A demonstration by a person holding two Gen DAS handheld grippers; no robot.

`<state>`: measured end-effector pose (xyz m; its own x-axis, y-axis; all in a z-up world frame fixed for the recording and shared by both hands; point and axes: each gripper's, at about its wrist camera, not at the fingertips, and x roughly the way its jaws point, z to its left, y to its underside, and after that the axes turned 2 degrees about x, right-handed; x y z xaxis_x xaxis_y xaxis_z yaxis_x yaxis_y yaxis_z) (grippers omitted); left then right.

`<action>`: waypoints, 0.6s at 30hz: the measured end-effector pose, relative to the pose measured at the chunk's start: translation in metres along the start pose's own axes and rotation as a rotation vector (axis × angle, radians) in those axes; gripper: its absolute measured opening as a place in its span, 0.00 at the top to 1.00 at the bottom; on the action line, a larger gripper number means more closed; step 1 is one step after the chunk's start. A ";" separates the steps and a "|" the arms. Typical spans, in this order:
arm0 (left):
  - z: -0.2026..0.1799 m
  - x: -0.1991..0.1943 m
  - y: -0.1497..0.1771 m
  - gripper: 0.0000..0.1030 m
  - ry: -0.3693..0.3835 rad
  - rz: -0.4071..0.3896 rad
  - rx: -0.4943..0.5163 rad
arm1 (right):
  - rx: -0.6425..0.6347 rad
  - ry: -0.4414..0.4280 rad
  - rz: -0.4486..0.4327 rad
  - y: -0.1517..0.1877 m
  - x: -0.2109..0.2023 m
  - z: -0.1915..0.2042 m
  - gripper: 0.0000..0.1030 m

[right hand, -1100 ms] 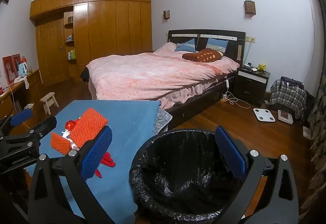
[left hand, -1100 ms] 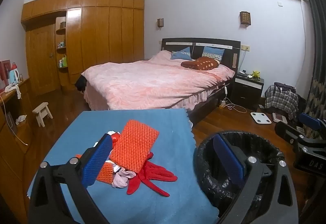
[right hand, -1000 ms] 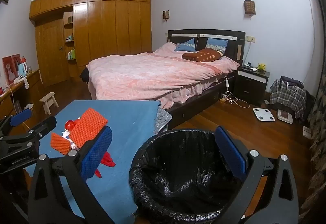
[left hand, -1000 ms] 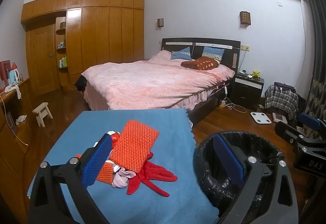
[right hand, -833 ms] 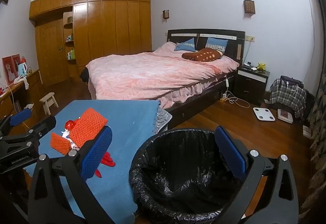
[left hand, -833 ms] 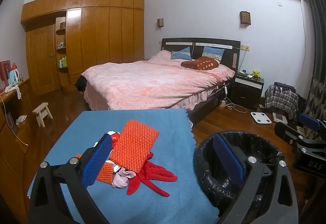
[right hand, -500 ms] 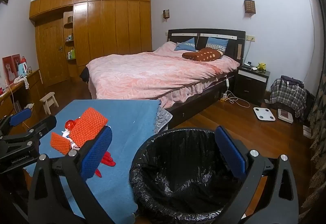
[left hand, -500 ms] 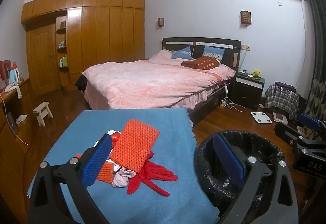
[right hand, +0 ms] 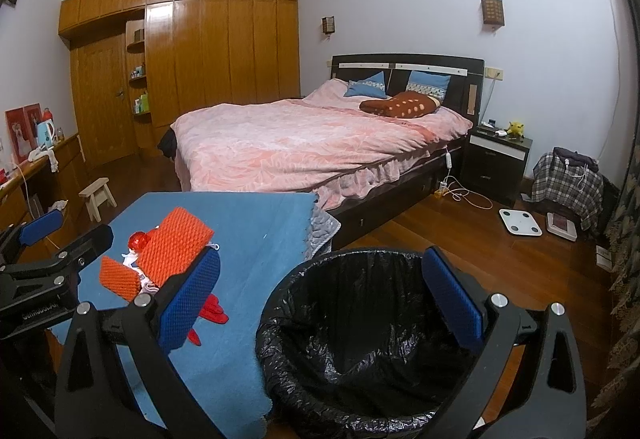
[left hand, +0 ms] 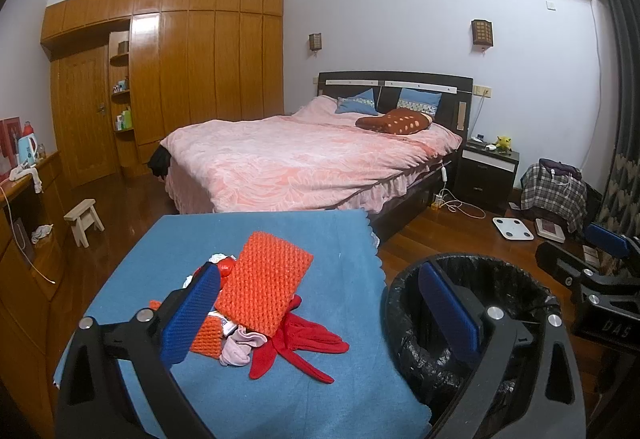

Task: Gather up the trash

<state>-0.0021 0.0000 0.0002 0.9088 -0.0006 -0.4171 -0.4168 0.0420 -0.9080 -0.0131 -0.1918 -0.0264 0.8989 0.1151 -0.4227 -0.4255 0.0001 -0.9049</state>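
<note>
I am holding the left gripper [left hand: 320, 313] with its blue-padded fingers spread wide apart and nothing between them, hovering low in the frame over the near end of the blue cloth [left hand: 340, 239] that is covering the table. Its left pad is sitting in front of the trash pile [left hand: 256, 303]: a large orange knitted piece [left hand: 266, 289] is lying on top, a smaller orange piece [left hand: 206, 337] is poking out below it, a red glove [left hand: 304, 343] is trailing toward the lower centre, and a pale crumpled scrap [left hand: 240, 345] is lying beside it. I am keeping the right gripper [right hand: 322, 299] equally wide apart and empty, framing the black-lined trash bin [right hand: 360, 335], which is standing just off the cloth's right edge in the lower centre of that view. On the right gripper's body, at the right edge of the left wrist view, I am reading the letters "DAS"; the white lettering on the left gripper, at the left edge of the right view, is too blurred to read. The cloth's scalloped far corner is hanging near the pink bed [left hand: 304, 159], and open wooden floor [right hand: 460, 235] is stretching from the bin toward the white scale [right hand: 520, 222] on the right. A small wooden stool [left hand: 84, 215] is standing at the left.
</note>
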 end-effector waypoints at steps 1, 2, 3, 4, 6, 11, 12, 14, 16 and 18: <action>0.000 0.000 0.000 0.06 0.001 0.001 0.000 | 0.000 0.000 0.000 -0.001 0.000 0.000 0.05; 0.000 -0.001 0.000 0.06 0.002 0.001 0.000 | 0.000 0.000 0.000 -0.001 0.000 0.000 0.05; 0.001 -0.002 0.001 0.06 0.001 0.001 -0.001 | 0.001 0.001 0.000 0.000 0.000 0.000 0.05; 0.001 -0.003 0.001 0.06 0.001 0.001 -0.001 | 0.001 0.001 0.000 0.000 0.000 0.000 0.05; 0.003 0.002 0.002 0.06 -0.001 0.002 -0.001 | 0.000 0.001 0.000 -0.001 0.000 0.000 0.05; 0.005 0.001 0.004 0.06 -0.001 0.001 -0.001 | 0.001 0.002 0.001 -0.001 0.001 0.000 0.05; 0.006 0.000 0.005 0.06 -0.001 0.001 -0.001 | 0.002 0.002 0.002 0.000 0.001 0.000 0.05; 0.008 -0.001 0.006 0.06 0.000 0.002 -0.002 | 0.000 0.001 0.001 -0.001 0.001 0.000 0.05; 0.009 -0.003 0.008 0.06 0.000 0.001 -0.003 | -0.002 0.001 0.001 -0.002 -0.001 0.001 0.05; 0.011 -0.005 0.009 0.06 0.000 0.000 -0.003 | -0.002 0.001 0.001 -0.002 -0.001 0.002 0.05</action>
<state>-0.0102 0.0113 -0.0056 0.9088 -0.0009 -0.4171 -0.4168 0.0394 -0.9082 -0.0139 -0.1902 -0.0242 0.8986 0.1136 -0.4239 -0.4265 -0.0016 -0.9045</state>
